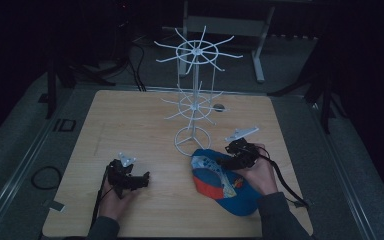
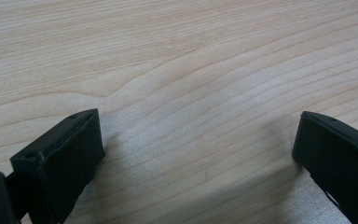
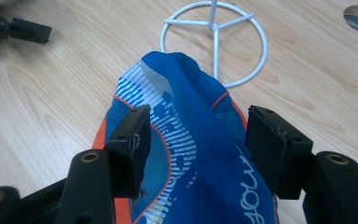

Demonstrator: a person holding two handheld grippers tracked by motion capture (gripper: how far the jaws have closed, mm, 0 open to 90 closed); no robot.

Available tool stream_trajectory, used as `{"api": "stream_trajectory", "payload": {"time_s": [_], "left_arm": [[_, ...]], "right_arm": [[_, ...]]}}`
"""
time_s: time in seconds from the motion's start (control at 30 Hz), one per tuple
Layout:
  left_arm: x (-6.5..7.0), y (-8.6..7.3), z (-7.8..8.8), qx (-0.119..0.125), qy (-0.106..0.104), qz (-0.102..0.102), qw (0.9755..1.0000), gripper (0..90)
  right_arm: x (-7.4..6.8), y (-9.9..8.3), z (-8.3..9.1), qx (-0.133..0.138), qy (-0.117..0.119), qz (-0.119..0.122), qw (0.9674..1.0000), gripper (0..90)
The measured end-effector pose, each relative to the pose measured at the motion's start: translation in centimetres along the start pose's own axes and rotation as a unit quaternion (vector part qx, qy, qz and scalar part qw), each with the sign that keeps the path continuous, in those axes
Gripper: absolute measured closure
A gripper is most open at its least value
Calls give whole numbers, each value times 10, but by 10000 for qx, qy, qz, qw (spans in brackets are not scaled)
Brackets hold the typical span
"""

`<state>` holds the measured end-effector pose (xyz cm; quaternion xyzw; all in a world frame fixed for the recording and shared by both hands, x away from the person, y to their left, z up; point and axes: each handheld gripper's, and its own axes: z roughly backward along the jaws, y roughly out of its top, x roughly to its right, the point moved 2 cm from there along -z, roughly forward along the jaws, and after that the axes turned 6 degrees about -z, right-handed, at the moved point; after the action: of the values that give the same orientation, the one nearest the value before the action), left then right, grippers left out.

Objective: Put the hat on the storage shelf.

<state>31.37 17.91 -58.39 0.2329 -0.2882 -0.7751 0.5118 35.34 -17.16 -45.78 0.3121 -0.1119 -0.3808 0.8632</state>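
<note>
A blue cap (image 1: 225, 187) with orange and white panels lies on the wooden table (image 1: 130, 125) at the front right. My right gripper (image 1: 232, 155) hovers over its far end, held in a hand. In the right gripper view the gripper (image 3: 198, 121) stands open, and a raised ridge of the cap (image 3: 191, 116) runs up between the pads with a gap on each side. My left gripper (image 1: 145, 179) rests low at the front left, open, with bare wood between its jaws (image 2: 198, 135).
A white wire display rack (image 1: 194, 100) with two tiers of hooks stands mid-table; its ring base (image 3: 214, 42) lies just beyond the cap. A round hole (image 1: 219, 107) sits in the tabletop behind the rack. Cables trail from both grippers toward the front edge.
</note>
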Motion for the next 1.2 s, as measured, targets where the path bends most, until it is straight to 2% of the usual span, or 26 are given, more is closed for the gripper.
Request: {"api": "stream_trajectory", "payload": {"time_s": [0.4, 1.2], "left_arm": [[0, 0, 0, 0, -1, 2, 10000, 22], [0, 0, 0, -7, -5, -12, 10000, 22]], "right_arm": [[-1, 10, -12, -261, -3, 257, 9993, 403], [12, 15, -35, -817, 155, 397, 9957, 403]]}}
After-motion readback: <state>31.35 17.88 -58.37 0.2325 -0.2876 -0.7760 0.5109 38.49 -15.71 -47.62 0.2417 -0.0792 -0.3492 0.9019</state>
